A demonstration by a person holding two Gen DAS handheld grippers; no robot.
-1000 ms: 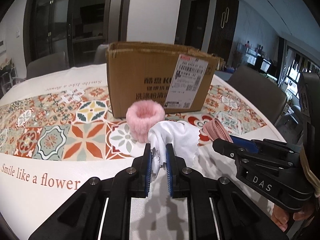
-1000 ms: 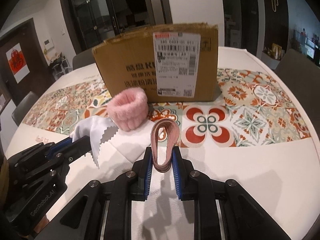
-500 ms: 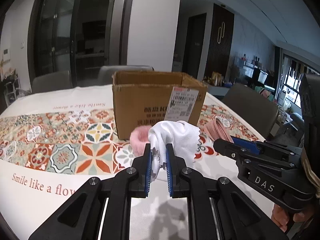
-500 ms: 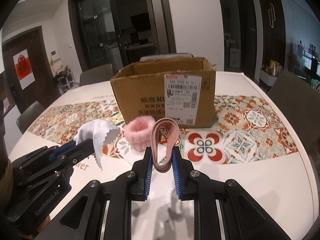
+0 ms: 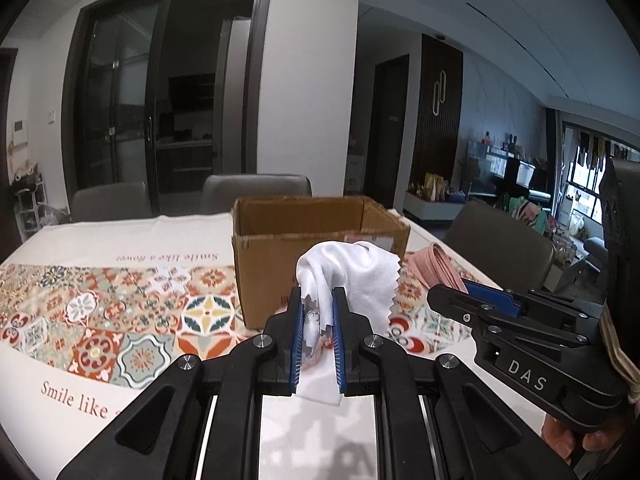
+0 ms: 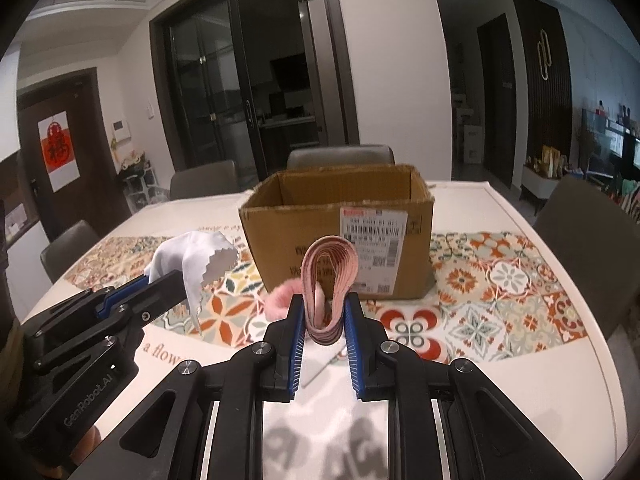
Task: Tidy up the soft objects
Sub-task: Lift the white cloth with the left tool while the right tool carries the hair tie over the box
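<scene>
1. The white cloth [image 5: 352, 276] was pinched between the blue-padded fingers of the left gripper [image 5: 317, 328] and hung above the table, its zigzag edge flopping over to the right; from the right wrist view the same cloth [image 6: 192, 254] draped off the fingertips on the left side of the frame.
2. The pink band [image 6: 329, 280] — a flat coil of pale pink strip — stood upright, clamped at its lower part between the fingers of the right gripper [image 6: 324, 320]; in the left wrist view it [image 5: 438, 268] showed past the tip of that gripper.
3. A fluffy pink scrunchie [image 6: 280, 302] lay on the table just in front of the box, mostly hidden behind the right gripper's left finger.
4. The cardboard box [image 6: 340, 232] stood open-topped beyond both grippers, a white shipping label [image 6: 374, 236] on its near face; what lay inside could not be made out.
5. Both grippers were held close side by side, raised over the near edge — short of the box.
6. The tablecloth [image 5: 100, 320] carried a band of patterned tiles and the printed words "Smile like a flower".
7. Grey chairs [image 6: 204, 184] stood at the far side of the table, before dark glass doors [image 6: 248, 92].
</scene>
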